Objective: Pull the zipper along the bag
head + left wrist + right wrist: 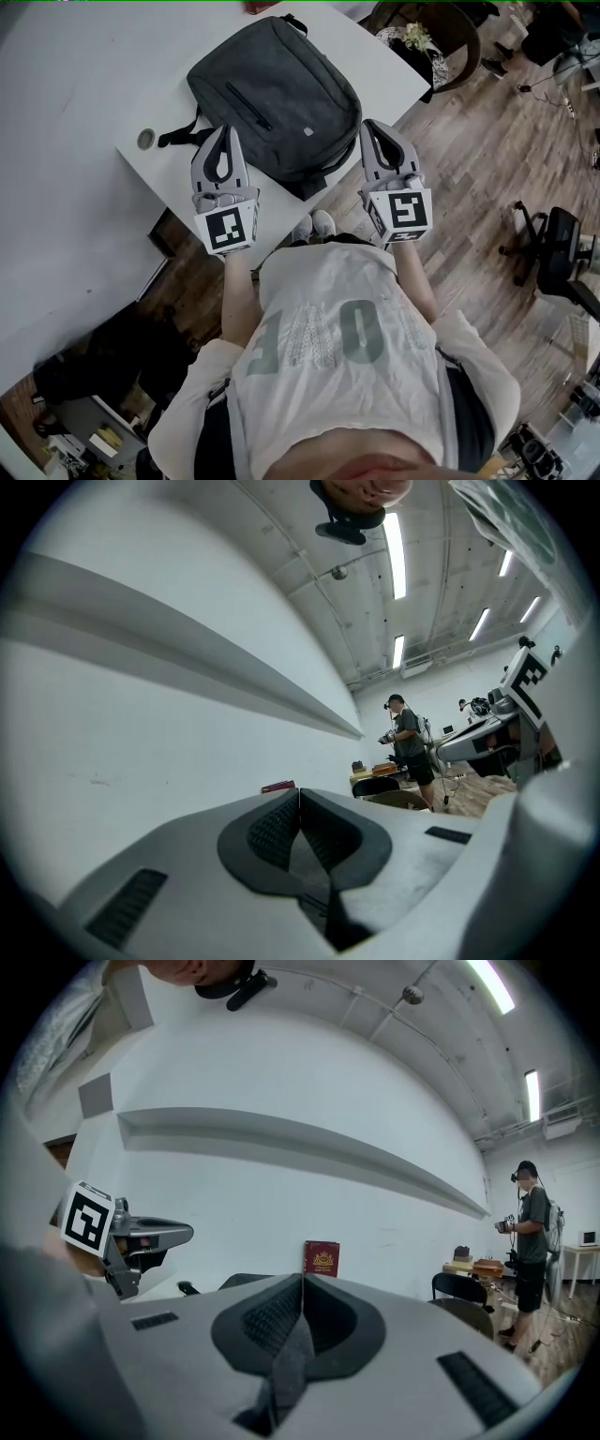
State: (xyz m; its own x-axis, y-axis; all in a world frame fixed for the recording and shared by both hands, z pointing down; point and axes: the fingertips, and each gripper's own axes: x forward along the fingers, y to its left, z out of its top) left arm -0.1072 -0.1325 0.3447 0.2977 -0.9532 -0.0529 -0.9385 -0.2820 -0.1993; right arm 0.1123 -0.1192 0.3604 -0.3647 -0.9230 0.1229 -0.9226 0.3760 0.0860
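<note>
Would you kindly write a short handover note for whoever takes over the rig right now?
Left claw: shut, empty, at the backpack's near left edge.
Right claw: shut, empty, beside its near right corner.
The backpack lies flat on the white table.
Done: nothing; the zipper on the front is untouched.
Left: grip a zipper pull and draw it along the bag.

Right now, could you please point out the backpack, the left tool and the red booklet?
backpack point(281, 89), head view, middle of its front panel.
left tool point(225, 131), head view, between its closed tips.
red booklet point(322, 1258), right gripper view, middle of its cover.
</note>
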